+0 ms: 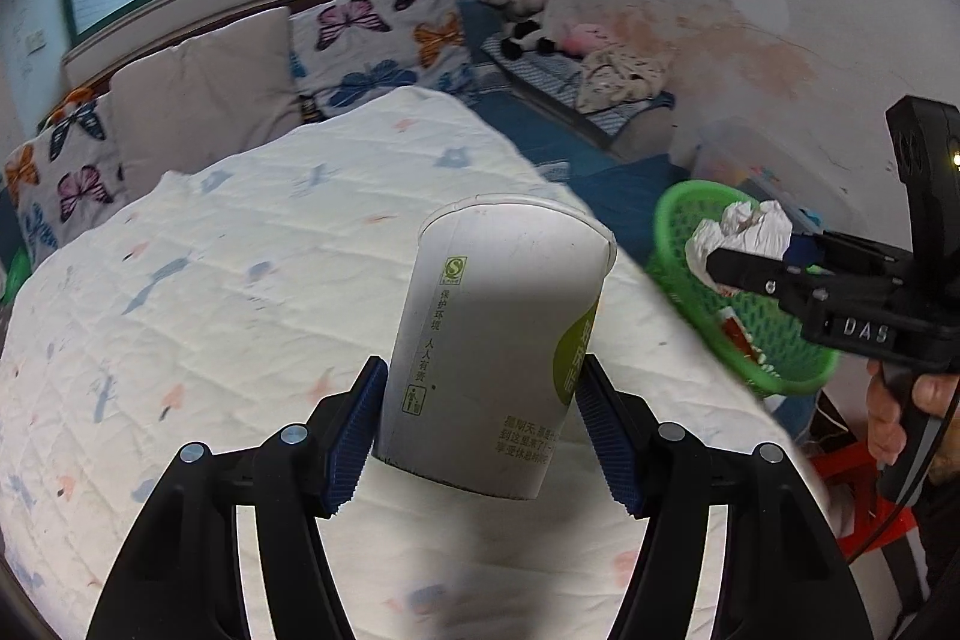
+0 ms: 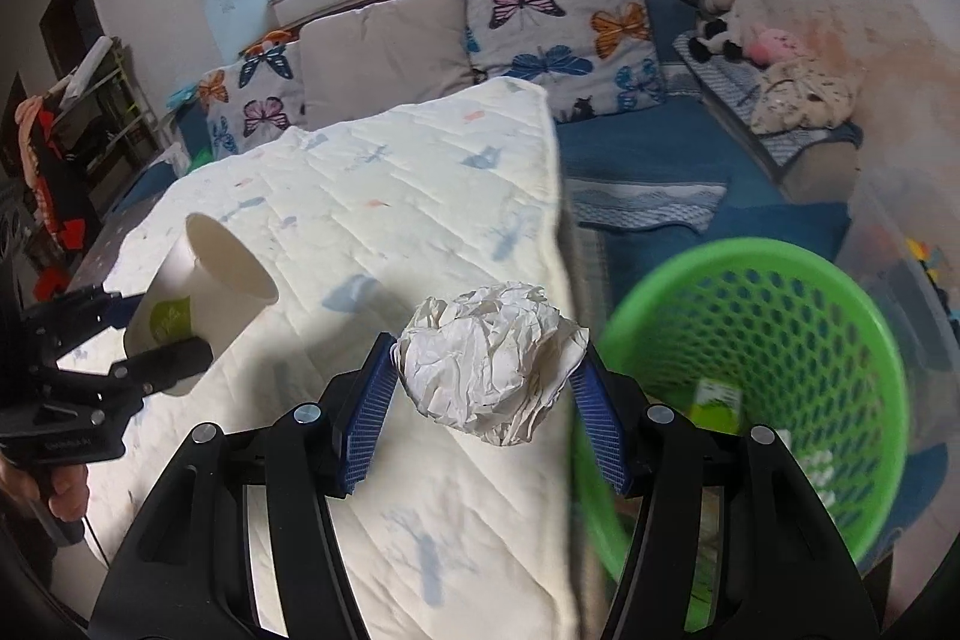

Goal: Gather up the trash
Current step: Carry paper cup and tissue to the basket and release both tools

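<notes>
Carry-to-bin step. Left hand-held gripper (image 1: 480,424) clamped on paper cup (image 1: 504,340) above bed (image 1: 240,250); right hand-held gripper (image 2: 486,400) clamped on crumpled paper (image 2: 492,358) at bed's right edge. Next: swing both over green basket (image 2: 780,280), release w/o tipping it.

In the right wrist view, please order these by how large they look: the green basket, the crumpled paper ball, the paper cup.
Largest to smallest, as seen:
1. green basket
2. crumpled paper ball, held in the right gripper
3. paper cup, held in the left gripper

The ball sits nearest the camera, so ball versus cup is unsure.
</notes>
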Motion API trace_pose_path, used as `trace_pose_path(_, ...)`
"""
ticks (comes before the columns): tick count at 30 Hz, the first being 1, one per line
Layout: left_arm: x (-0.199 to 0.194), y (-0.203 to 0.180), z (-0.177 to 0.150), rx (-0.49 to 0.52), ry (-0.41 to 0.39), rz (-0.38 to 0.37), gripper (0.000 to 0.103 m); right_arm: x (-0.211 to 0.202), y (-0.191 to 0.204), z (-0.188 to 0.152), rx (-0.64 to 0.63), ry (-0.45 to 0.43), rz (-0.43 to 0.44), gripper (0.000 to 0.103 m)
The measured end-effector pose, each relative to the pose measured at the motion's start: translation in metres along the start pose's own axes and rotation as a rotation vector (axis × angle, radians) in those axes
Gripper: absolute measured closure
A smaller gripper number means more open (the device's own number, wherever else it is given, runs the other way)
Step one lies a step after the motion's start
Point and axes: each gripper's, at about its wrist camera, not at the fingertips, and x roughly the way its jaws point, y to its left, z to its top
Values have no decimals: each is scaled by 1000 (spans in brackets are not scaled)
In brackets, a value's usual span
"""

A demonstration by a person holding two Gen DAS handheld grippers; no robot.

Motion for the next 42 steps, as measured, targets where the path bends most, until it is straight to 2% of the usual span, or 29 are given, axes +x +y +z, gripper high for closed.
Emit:
trace_pose_path(7, 10, -42, 12, 50, 5, -52, 41, -19, -33, -22, 43, 2, -53, 44)
trace_pose_path(17, 24, -87, 27, 107, 23, -88, 41, -36, -77, -42, 105, 9, -113, 42)
trace_pose_path(23, 30, -111, 35, 137, 29, -108, 41, -42, -97, -50, 136, 11, -144, 40)
trace_pose_path(27, 35, -125, 39, 156, 36, -119, 41, -48, -113, -55, 171, 11, -156, 35)
trace_pose_path(42, 69, -174, 45, 189, 91, -180, 41, -80, -137, -72, 207, -34, -174, 29)
